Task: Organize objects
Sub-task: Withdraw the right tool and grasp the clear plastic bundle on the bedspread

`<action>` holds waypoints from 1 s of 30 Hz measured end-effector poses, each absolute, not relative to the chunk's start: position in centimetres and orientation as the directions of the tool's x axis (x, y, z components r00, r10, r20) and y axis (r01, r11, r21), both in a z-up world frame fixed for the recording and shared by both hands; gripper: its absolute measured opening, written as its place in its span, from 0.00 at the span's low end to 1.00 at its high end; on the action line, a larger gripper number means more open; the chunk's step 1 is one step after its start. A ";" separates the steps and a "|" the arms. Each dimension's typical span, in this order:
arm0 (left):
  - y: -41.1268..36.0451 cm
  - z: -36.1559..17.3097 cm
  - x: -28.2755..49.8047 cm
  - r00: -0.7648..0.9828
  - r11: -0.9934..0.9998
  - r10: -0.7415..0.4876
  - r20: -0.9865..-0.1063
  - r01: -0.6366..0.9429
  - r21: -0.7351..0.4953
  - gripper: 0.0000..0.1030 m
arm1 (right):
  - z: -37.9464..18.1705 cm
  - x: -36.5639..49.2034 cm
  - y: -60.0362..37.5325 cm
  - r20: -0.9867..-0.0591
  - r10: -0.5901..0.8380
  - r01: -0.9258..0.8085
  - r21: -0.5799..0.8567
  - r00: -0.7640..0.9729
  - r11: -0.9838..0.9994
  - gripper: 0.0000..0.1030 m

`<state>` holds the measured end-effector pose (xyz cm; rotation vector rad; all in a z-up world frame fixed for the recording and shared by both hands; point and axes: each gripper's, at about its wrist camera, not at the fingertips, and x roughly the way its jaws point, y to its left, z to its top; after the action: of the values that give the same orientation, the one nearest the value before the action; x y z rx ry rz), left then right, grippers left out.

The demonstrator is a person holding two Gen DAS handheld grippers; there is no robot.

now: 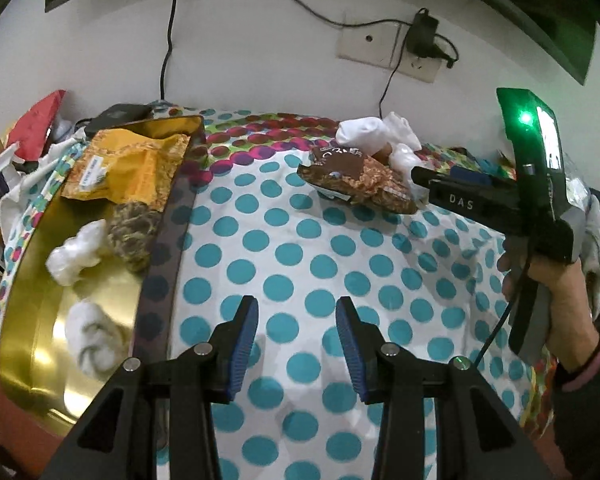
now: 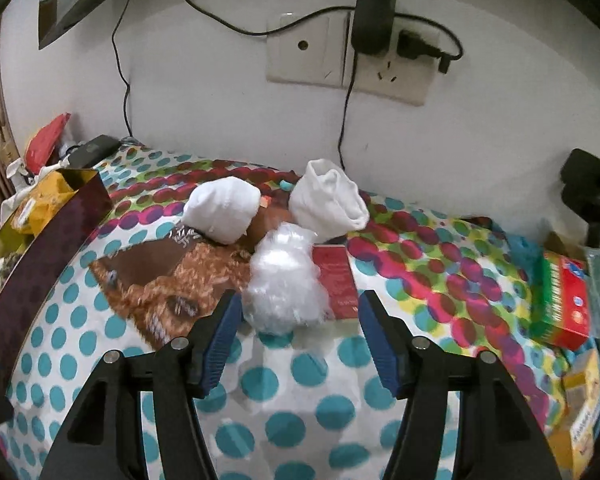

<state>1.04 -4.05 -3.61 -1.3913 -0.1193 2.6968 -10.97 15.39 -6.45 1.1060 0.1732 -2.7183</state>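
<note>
Right tool point(image 2: 298, 334) gaping wide, nothing held, just short of the crinkled plastic bag point(image 2: 284, 282) on the polka-dot tabletop point(image 2: 300, 392); likely the pick in hand, judging by the aim. Best to push forward a little so both pads straddle the bag's middle, then close gently, since thin film will probably squash and slip. Worth keeping the left pad clear of the brown snack packet point(image 2: 172, 280) touching the bag on that side, and the right pad off the red booklet point(image 2: 336, 280) tucked just behind it. Beyond these, two rolled white socks point(image 2: 222, 214) resting against the pile, near the wall. Left tool point(image 1: 296, 344) also spread open and empty, hovering over bare dotted cloth with free room ahead. To its left, the gold tin point(image 1: 32, 320) with a dark rim, already carrying a yellow pouch point(image 1: 136, 168) and white bundles: the probable drop spot. Open lane across the cloth between pile and tin; rim to be cleared on the way in. Boxes crowding the far right edge.
</note>
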 end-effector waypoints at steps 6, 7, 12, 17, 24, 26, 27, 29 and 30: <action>-3.3 -4.5 -1.0 -0.572 -0.993 0.114 -0.813 -0.046 -0.107 0.40 | -7.5 -12.4 15.1 -0.700 -0.131 0.206 -0.023 -0.702 -0.978 0.56; -3.3 -4.6 -1.4 -0.571 -0.993 0.117 -0.813 -0.048 -0.109 0.40 | -7.6 -12.6 15.1 -0.701 -0.127 0.204 -0.028 -0.702 -0.979 0.56; -2.8 -5.6 -3.1 -0.548 -0.988 0.151 -0.823 -0.048 -0.150 0.40 | -7.7 -12.9 14.7 -0.691 -0.126 0.214 -0.042 -0.712 -0.976 0.32; -2.2 -6.0 -4.6 -0.530 -0.972 0.223 -0.818 -0.051 -0.231 0.40 | -7.2 -11.9 16.1 -0.669 -0.145 0.204 -0.010 -0.729 -0.979 0.31; -1.6 -6.4 -6.1 -0.509 -0.928 0.339 -0.791 -0.043 -0.370 0.51 | -6.1 -8.0 18.8 -0.652 -0.178 0.210 0.030 -0.737 -0.977 0.31; -1.6 -6.6 -6.5 -0.505 -0.908 0.373 -0.778 -0.024 -0.419 0.60 | -6.4 -6.6 19.3 -0.656 -0.187 0.215 0.038 -0.731 -0.976 0.31; -1.7 -6.6 -6.7 -0.513 -0.890 0.395 -0.762 -0.010 -0.455 0.60 | -6.5 -6.0 19.5 -0.656 -0.182 0.214 0.032 -0.732 -0.976 0.31; -2.1 -6.7 -7.1 -0.518 -0.852 0.438 -0.734 0.021 -0.523 0.61 | -7.0 -5.3 19.7 -0.663 -0.184 0.222 0.028 -0.726 -0.975 0.31; -2.3 -6.7 -7.3 -0.519 -0.834 0.456 -0.723 0.034 -0.551 0.61 | -7.3 -5.1 19.8 -0.668 -0.185 0.225 0.027 -0.720 -0.974 0.31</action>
<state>-7.33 -2.30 -6.74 -1.3787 -0.7527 2.4221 -5.08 19.78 -7.31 1.0492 0.0816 -2.7237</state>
